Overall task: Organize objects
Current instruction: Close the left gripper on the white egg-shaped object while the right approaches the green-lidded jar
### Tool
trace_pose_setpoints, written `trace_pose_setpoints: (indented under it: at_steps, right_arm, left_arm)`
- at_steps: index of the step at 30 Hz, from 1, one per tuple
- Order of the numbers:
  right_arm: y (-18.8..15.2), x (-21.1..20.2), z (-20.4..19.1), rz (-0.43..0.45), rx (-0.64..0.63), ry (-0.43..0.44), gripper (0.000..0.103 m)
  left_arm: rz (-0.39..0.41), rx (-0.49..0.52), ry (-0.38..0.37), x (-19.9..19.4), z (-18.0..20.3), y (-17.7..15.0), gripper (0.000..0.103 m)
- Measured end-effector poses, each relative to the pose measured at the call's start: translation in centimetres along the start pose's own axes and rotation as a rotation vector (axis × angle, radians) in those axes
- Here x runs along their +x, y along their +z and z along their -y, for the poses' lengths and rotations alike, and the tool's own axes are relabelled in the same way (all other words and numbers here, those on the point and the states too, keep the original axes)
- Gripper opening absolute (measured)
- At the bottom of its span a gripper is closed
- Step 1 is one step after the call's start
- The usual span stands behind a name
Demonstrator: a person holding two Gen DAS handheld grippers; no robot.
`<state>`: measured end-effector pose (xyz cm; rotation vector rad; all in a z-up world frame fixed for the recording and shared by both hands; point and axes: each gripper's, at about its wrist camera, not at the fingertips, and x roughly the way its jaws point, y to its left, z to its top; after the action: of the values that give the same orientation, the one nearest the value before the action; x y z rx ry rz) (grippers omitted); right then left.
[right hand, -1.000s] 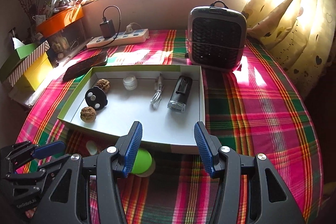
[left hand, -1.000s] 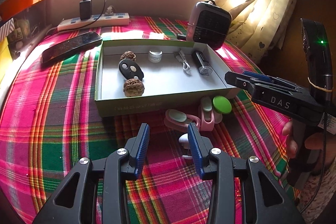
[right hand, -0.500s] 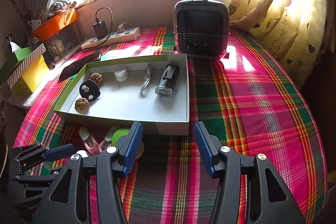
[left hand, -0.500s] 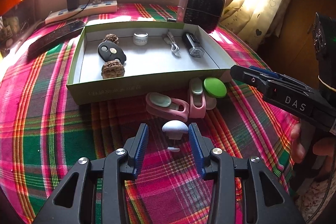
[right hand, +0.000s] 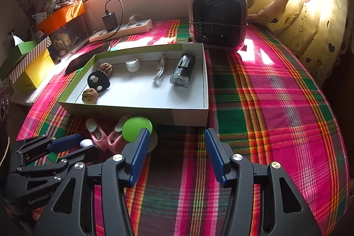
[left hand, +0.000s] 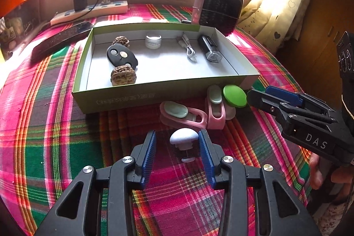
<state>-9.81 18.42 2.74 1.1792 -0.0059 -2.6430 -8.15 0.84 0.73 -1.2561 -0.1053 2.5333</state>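
Your left gripper stood partly open over the plaid cloth, and its jaws were closing. The white knob sat between the blue pads; the right pad looked to be at the knob's edge, while a clear gap remained at the left pad, so no grip was established.

Your right gripper was about half open with nothing between its jaws, only cloth. In the left wrist view it entered from 3 o'clock, its tips just beside the green disc.

The box lay at 12 o'clock from the left gripper. It held two walnuts, a black fob between them, a small white jar, a coiled cable and a black torch.

Outside the box, against its near wall, lay two pink clips and the green disc, at 12 to 1 o'clock from the knob. In the right wrist view the disc sat at 10 o'clock from the right gripper, just touching the left pad's tip in the picture; I could not tell whether contact was real.

A heater, power strip and phone lay beyond the box.
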Motion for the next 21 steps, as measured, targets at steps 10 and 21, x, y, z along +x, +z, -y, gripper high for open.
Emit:
trace_pose_setpoints:
  at_steps: [10,21]
  right_arm:
    - [-0.3,-0.4,-0.4,0.011,0.010,0.027,0.053]
    - [0.1,0.7,-2.2,0.002,-0.025,0.048,0.053]
  left_arm:
    - [0.012,-0.025,0.008,-0.4,-1.2,-0.1,0.029]
    - [0.024,-0.048,0.016,-0.7,-2.2,-0.2,0.029]
